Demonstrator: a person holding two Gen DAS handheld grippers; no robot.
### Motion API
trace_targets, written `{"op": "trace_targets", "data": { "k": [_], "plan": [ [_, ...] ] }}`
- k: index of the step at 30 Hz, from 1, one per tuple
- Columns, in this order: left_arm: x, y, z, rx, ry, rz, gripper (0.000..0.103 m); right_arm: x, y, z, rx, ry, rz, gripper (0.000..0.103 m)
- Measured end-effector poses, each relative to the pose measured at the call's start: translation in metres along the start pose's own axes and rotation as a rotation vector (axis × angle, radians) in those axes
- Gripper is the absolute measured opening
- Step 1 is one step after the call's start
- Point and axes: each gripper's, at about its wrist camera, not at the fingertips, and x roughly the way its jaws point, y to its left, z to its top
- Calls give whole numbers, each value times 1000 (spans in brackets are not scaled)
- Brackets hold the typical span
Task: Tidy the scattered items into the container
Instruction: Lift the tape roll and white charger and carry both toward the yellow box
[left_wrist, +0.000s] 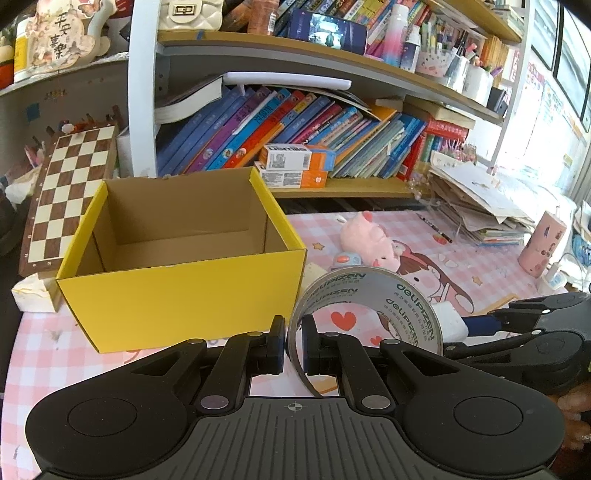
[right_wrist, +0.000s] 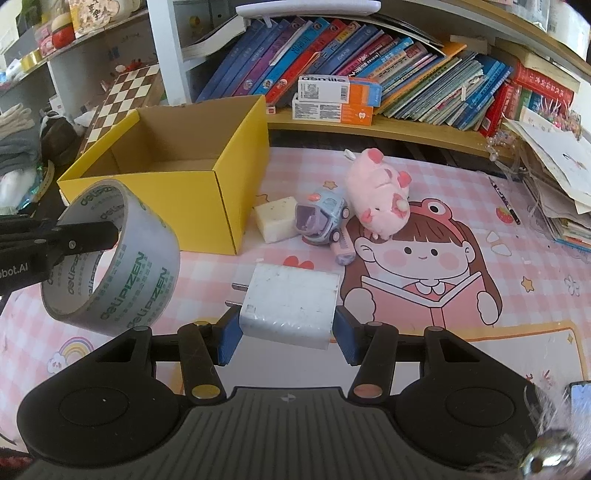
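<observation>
Left tool (left_wrist: 293, 345) pinches the clear printed tape roll's (left_wrist: 373, 295) wall at lower centre, beside the empty yellow cardboard box (left_wrist: 184, 295). Right tool (right_wrist: 288, 332) grips a white plug charger (right_wrist: 291, 302) above the pink worktop (right_wrist: 480, 177).

chessboard (left_wrist: 70, 192), shelf books (left_wrist: 288, 129), orange boxes (right_wrist: 338, 98), paper stack (left_wrist: 476, 199)

the yellow box (right_wrist: 177, 192) stands open-topped and empty; toys (right_wrist: 354, 206) crowd the mat beside its right wall.
</observation>
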Motion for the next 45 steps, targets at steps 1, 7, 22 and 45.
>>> {"op": "trace_targets", "data": {
  "k": [1,7,22,45],
  "plan": [
    [0,1,0,-1,-2,-1,8,0,1,0,-3,1,0,51],
    [0,6,-1,-16,-9,-1,8,2,7,3,-28,8,5,51],
    [-16,36,4,-77,-58,45,8,8,26,19,-82,3,37,51],
    [-21,86,49,-115,-167,126,8,19,63,87,-215,-86,108,51]
  ]
}}
